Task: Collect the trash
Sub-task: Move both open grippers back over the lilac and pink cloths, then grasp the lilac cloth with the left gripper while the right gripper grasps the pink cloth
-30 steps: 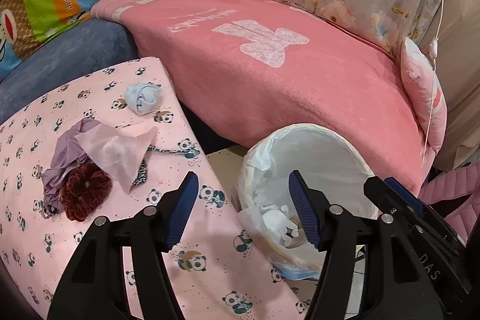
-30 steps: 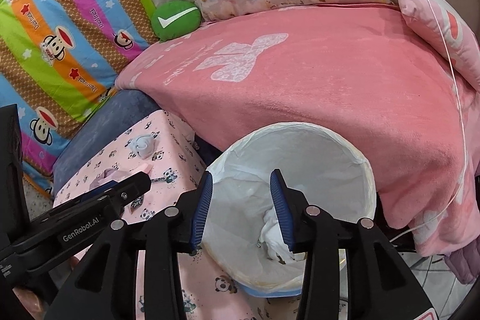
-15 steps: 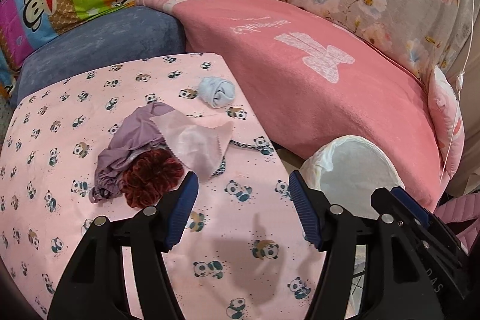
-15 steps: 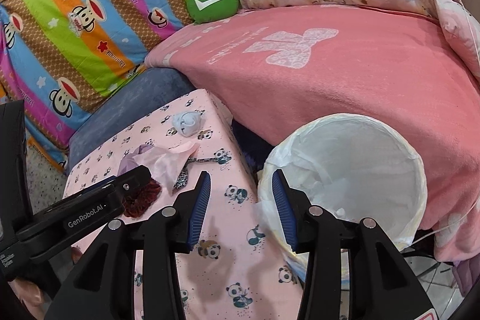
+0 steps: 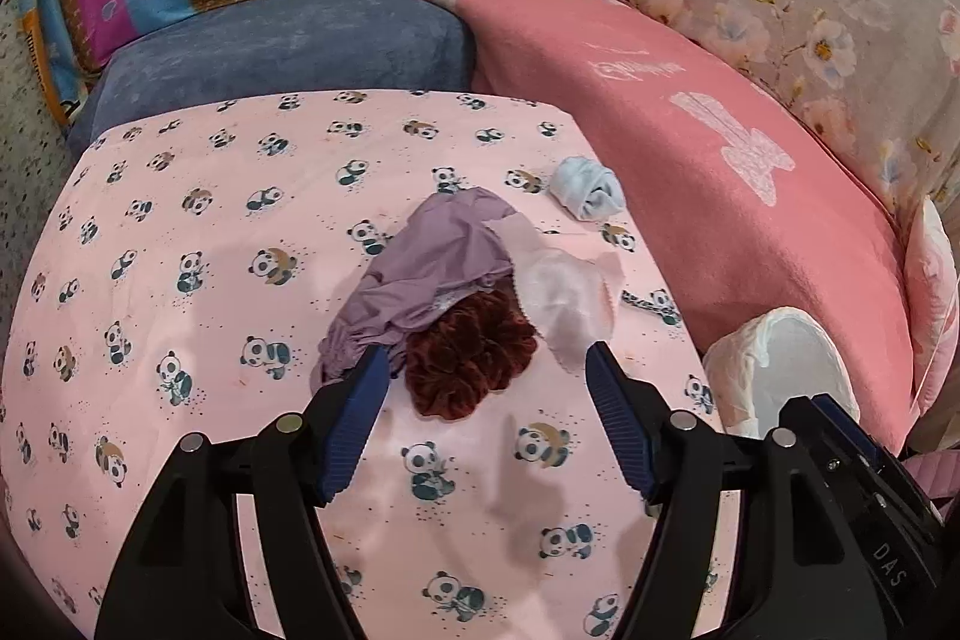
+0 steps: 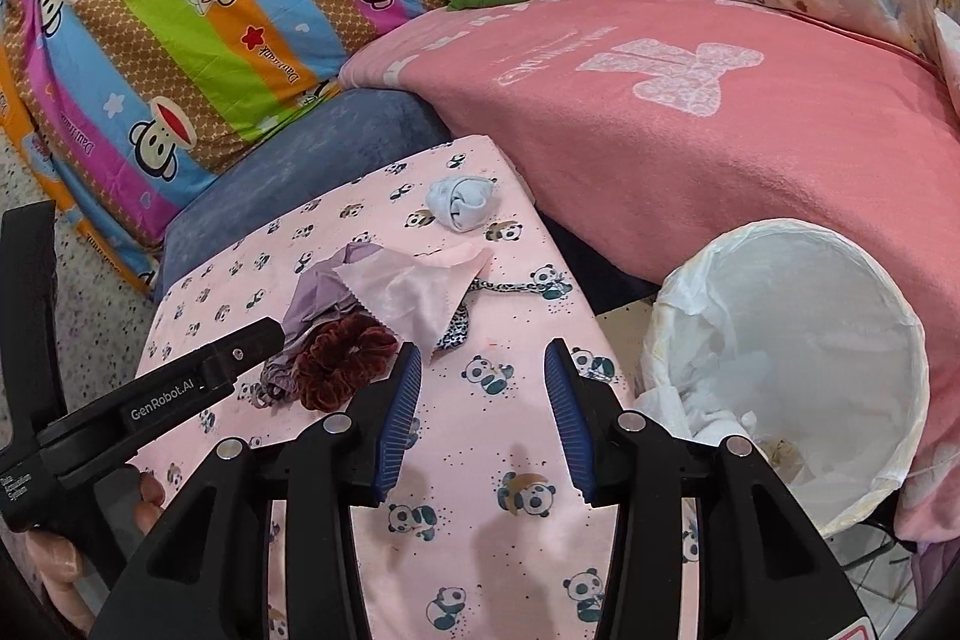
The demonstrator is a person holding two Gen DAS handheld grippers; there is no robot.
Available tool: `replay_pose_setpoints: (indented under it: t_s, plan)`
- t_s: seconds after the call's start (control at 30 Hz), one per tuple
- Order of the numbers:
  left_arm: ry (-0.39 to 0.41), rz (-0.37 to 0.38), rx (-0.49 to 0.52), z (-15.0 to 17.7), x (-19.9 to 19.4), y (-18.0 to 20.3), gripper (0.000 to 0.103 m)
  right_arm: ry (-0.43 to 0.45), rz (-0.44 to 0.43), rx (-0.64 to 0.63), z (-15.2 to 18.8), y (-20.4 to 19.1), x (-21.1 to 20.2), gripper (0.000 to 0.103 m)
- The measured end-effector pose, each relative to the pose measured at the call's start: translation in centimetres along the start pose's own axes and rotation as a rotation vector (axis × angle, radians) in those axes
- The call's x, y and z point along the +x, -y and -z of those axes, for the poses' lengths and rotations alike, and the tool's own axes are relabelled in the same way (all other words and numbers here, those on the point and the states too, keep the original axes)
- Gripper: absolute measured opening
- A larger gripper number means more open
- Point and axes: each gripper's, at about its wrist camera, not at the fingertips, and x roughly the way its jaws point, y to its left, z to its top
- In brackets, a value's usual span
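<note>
The left gripper (image 5: pixel 486 388) is held above the panda-print table cover (image 5: pixel 180 232) with its jaws spread and nothing between them; "DAS" is printed on the black body seen at the lower right of that view. The right gripper (image 6: pixel 480 388) is likewise held with jaws spread and empty. "GenRobot.AI" is read on the left gripper's body in the right wrist view.

A dark red scrunchie (image 5: pixel 471 364) is seen lying against a purple cloth (image 5: pixel 432 268) and a pale pink cloth (image 5: pixel 564 298), just ahead of the left fingertips. A balled light blue item (image 6: pixel 462 202) is found near the cover's far edge. The white-lined bin (image 6: pixel 900 340) is placed beside the table, against the pink blanket (image 6: pixel 720 148), with crumpled white waste inside.

"Paul Frank" is printed on the striped monkey cushion (image 6: pixel 180 10).
</note>
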Motion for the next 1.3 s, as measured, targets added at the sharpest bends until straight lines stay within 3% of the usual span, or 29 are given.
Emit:
replay_pose_setpoints:
  t_s: [0.3, 0.63, 0.77, 0.83, 0.9, 0.97, 1.07, 1.17, 1.3]
  plan:
    - [-0.039, -0.045, -0.078, -0.9, 2.2, -4.8, 0.065, -0.049, -0.016, -0.019, -0.4, -2.5, 3.9, 0.044]
    - [-0.097, 0.024, -0.092, -2.2, 6.1, -5.8, 0.064, -0.085, -0.010, -0.018, -1.6, -3.8, 8.7, 0.044]
    - [-0.115, 0.055, -0.093, -2.6, 7.1, -5.7, 0.051, -0.098, -0.008, 0.002, -2.3, -3.5, 10.5, 0.044]
    - [-0.119, 0.064, -0.090, -2.7, 7.4, -5.8, 0.041, -0.108, -0.001, 0.004, -2.6, -3.5, 11.6, 0.044]
    - [-0.129, 0.077, -0.093, -2.8, 7.7, -5.9, 0.023, -0.115, 0.001, 0.000, -2.7, -3.5, 12.4, 0.044]
    - [-0.132, 0.088, -0.102, -2.9, 7.7, -6.2, 0.014, -0.124, 0.006, -0.005, -2.9, -3.5, 13.2, 0.044]
    - [-0.123, 0.088, -0.113, -3.0, 7.4, -6.6, 0.009, -0.140, 0.009, 0.000, -3.0, -3.3, 14.3, 0.044]
    - [-0.111, 0.084, -0.121, -3.2, 7.0, -7.0, 0.006, -0.158, 0.008, -0.003, -2.9, -3.2, 15.5, 0.036]
    - [-0.089, 0.062, -0.123, -3.6, 6.3, -7.2, 0.006, -0.172, 0.000, -0.020, -2.9, -3.3, 15.9, 0.006]
